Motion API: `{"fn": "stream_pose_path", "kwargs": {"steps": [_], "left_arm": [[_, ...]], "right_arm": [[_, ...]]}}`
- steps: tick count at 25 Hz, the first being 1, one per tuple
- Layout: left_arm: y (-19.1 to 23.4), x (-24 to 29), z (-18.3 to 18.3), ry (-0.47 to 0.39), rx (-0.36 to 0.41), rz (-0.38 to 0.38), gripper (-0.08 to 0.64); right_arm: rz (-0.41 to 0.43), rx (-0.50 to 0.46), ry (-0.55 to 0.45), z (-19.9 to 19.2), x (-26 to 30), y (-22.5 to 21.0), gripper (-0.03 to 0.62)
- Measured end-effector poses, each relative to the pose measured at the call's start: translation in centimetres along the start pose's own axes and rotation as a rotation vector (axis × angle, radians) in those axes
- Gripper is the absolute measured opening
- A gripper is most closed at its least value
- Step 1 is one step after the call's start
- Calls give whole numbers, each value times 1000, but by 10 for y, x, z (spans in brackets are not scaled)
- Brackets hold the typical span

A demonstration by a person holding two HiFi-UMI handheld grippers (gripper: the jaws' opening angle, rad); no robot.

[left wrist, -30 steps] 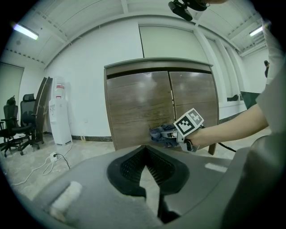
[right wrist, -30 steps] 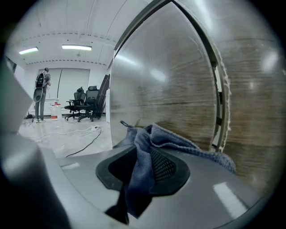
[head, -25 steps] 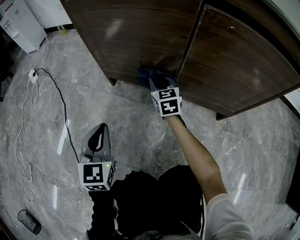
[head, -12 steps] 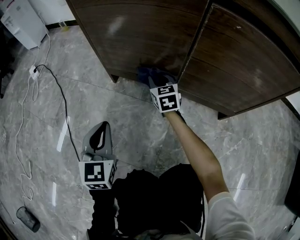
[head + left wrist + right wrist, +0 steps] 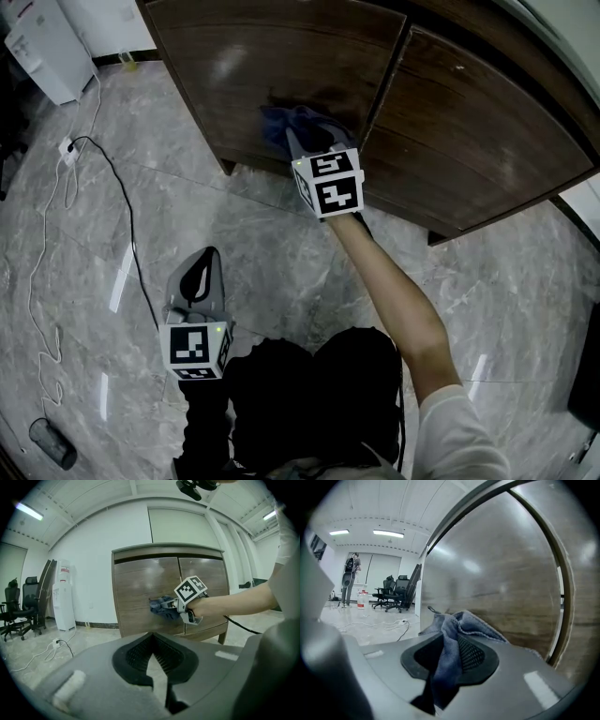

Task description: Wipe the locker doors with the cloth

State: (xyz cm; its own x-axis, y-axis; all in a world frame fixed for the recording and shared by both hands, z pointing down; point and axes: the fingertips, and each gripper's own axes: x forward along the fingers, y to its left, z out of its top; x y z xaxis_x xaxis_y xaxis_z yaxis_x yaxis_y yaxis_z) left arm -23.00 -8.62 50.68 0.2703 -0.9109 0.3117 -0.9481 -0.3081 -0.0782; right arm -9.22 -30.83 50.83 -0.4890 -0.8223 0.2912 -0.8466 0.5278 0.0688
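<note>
right gripper [image 5: 451, 641]: jaws pinch cloth [image 5: 473, 623] between them (bunched against locker door [image 5: 506, 573]) | left gripper [image 5: 153, 641]: jaws together, empty

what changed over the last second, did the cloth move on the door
The right gripper, shut on the blue cloth, has carried it up the left locker door, from near the bottom edge to higher on the panel. No grip was taken or released. The left gripper stayed shut and empty, low over the floor.
</note>
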Motion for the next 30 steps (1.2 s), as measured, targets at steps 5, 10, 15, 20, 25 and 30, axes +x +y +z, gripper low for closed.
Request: {"fn": "stream_pose_path", "kwargs": {"steps": [5, 10, 15, 20, 25, 30], "left_arm": [[1, -4, 4, -6, 0, 0, 0], [3, -5, 11, -19, 1, 1, 0], [4, -8, 15, -25, -6, 1, 2], [7, -10, 19, -32, -4, 9, 2], [7, -12, 22, -36, -5, 11, 0], [11, -14, 22, -38, -7, 18, 0]], "right_arm": [[-8, 1, -63, 42, -10, 0, 94], [-10, -24, -102, 77, -17, -1, 95], [-15, -55, -145, 112, -24, 0, 95], [-6, -53, -196, 154, -30, 1, 95], [-12, -62, -242, 187, -37, 2, 95], [-13, -54, -272, 207, -40, 2, 95]]}}
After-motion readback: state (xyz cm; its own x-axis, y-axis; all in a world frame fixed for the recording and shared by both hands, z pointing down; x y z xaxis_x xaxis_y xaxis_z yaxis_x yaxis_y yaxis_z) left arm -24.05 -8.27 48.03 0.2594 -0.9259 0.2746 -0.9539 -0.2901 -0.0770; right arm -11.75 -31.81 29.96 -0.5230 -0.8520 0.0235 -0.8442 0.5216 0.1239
